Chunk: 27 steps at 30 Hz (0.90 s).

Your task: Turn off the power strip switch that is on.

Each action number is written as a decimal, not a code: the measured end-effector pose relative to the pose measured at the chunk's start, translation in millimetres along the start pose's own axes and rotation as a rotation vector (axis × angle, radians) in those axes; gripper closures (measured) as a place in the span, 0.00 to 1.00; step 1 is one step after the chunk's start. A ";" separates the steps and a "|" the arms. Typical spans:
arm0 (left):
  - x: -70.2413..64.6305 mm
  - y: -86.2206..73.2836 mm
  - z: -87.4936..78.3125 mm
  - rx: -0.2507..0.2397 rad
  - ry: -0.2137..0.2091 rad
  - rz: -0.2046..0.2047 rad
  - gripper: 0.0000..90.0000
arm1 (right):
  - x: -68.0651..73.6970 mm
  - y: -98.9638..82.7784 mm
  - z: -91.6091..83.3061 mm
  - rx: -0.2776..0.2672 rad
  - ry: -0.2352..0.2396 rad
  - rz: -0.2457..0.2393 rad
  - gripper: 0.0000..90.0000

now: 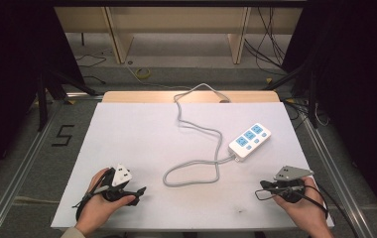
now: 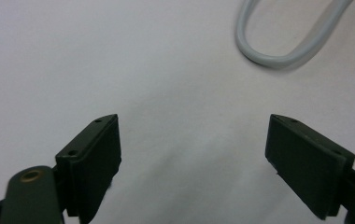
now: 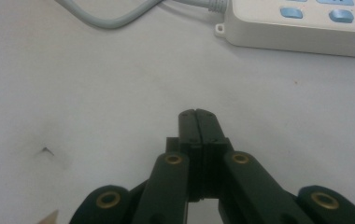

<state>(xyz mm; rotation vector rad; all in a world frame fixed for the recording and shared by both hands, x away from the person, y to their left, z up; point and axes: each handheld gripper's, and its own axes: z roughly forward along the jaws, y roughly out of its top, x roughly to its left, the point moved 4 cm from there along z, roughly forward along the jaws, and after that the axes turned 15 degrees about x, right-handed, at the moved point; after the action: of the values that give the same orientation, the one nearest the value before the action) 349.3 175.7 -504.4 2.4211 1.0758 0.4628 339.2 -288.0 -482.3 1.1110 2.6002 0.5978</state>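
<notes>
Your left gripper (image 1: 138, 191) rests low at the near left of the white table (image 1: 142, 134), held in your left hand (image 1: 99, 206). Its jaws stand wide apart with nothing between them; in the left gripper view only bare tabletop lies in the gap, and the curve of the grey cable (image 2: 278, 58) sits well beyond the tips, up and to the right.

Your right gripper (image 1: 263, 184) sits at the near right of the table in your right hand (image 1: 305, 208), tips pointing toward the table's middle. The jaws are clenched flat against each other and grasp nothing; the right gripper view shows the two black pads pressed together over empty tabletop (image 3: 96, 93).

The white power strip (image 1: 249, 140), with blue sockets and blue switches, lies flat on the right half of the table, angled so that its far end points away and to the right. It is near your right gripper but apart from it, beyond and slightly left of the tips. In the right gripper view its near edge (image 3: 301, 39) runs across the top right.

The strip's cable leaves its near end, forms a loop (image 1: 191, 173) on the table between your two grippers, then snakes off over the far edge. Neither gripper touches cable or strip.
</notes>
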 end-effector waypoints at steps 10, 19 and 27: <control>0.8 0.0 0.0 0.003 0.004 0.003 0.21 | -2.2 5.1 -2.2 0.016 -0.005 0.010 1.00; 0.9 0.0 0.3 0.003 0.003 0.003 0.21 | -2.9 8.3 -0.7 0.037 0.001 0.009 1.00; 1.1 0.1 0.3 0.001 0.003 0.002 0.21 | -5.9 12.3 -1.2 0.046 -0.004 0.016 1.00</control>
<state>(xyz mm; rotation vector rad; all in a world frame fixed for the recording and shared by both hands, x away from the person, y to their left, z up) 350.2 176.4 -504.5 2.4232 1.0757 0.4672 350.5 -285.0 -475.2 1.1471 2.6162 0.5409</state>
